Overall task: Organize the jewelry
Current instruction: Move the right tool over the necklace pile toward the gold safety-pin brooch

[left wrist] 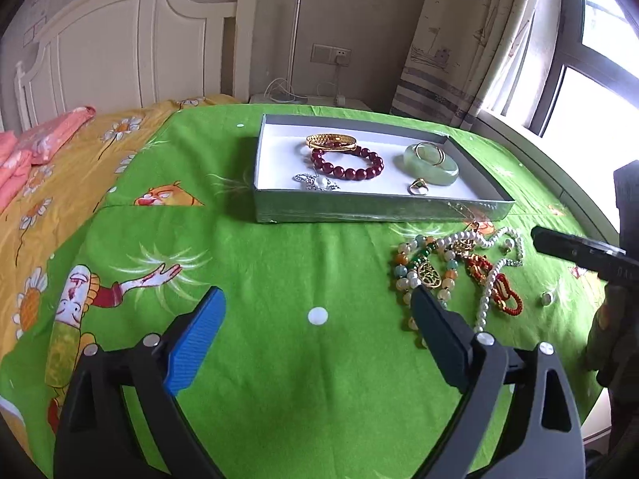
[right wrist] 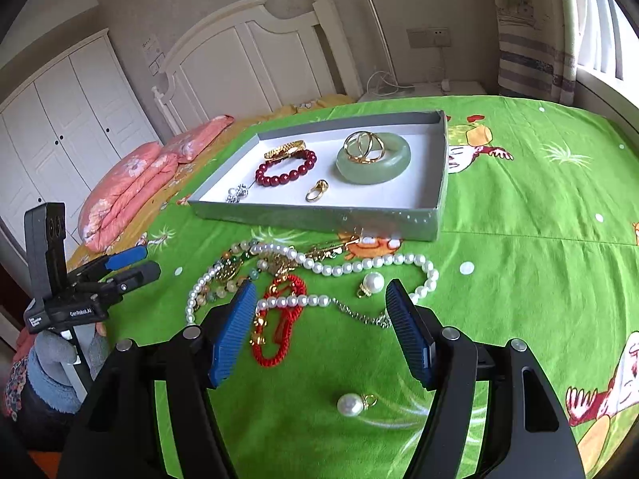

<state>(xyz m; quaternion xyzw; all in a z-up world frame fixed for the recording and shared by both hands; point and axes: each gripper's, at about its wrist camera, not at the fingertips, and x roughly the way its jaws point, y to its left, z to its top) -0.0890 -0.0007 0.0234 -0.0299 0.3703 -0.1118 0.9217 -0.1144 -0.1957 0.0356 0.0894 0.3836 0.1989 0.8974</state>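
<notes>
Here, the left gripper (left wrist: pixel 315 319) and right gripper (right wrist: pixel 321 299) both hold their jaws apart and empty above the bed's green sheet (left wrist: pixel 279 259). A tangled jewelry heap (right wrist: pixel 287 279) lies just before the gray tray (right wrist: pixel 319 215), which holds bracelets and rings.

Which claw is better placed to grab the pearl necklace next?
Right. The right claw is open over the pearl necklace; the left claw, also open, faces bare green bedspread.

Shallow grey tray (right wrist: pixel 311 215) holding red bead bracelet (right wrist: pixel 285 168) and jade bangle (right wrist: pixel 373 163); pearl necklace (right wrist: pixel 343 267) tangled before it.
</notes>
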